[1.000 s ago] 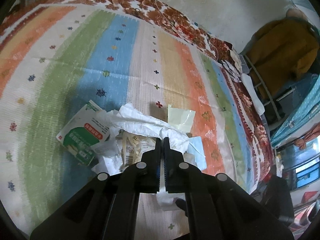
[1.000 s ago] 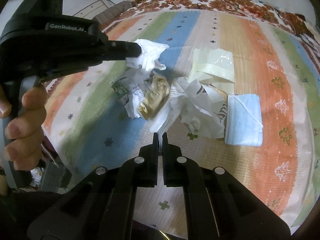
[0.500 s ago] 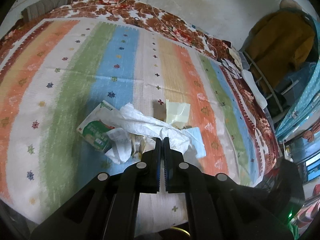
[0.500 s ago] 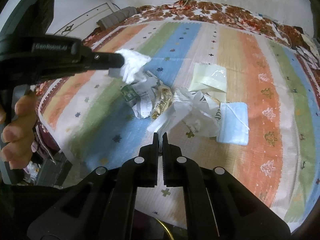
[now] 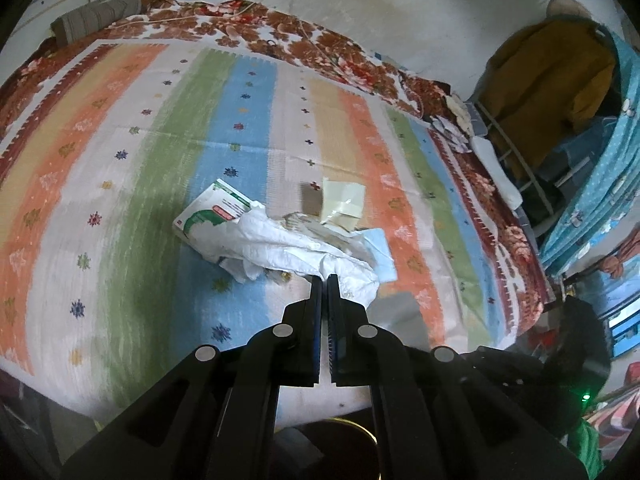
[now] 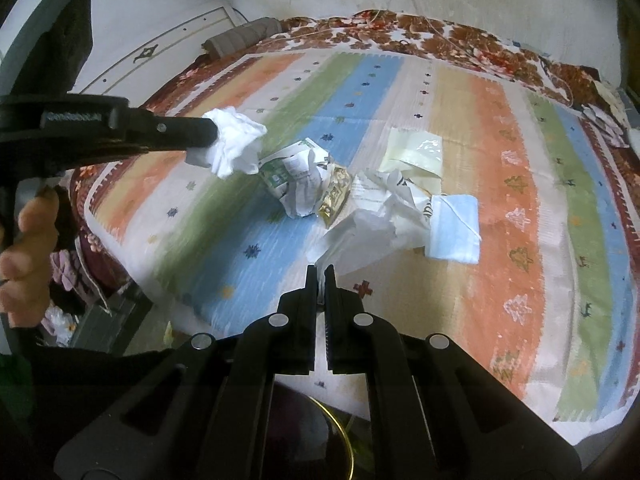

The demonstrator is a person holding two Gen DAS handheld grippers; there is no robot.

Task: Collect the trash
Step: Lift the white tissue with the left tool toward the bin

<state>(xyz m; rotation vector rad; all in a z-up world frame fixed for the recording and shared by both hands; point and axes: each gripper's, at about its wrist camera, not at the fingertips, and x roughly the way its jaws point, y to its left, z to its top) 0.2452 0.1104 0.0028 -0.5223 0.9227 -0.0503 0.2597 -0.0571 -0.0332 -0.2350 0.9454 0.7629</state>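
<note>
The left gripper point(image 5: 324, 278) was clamped on a crumpled white tissue wad point(image 6: 234, 147); the right gripper point(image 6: 319, 270) pinched a crumpled white paper sheet point(image 6: 372, 232). On the striped woven bedspread point(image 6: 520, 184) a green-and-white carton point(image 5: 212, 216), gold foil wrapper point(image 6: 335, 194), yellowish plastic pouch point(image 6: 416, 152) and blue face mask point(image 6: 456, 226) remained uncollected.

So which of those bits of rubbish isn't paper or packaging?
The pale blue face mask, lying flat at the right end of the pile. The white tissue in the left tongs and the crumpled paper in the right tongs are different.
</note>
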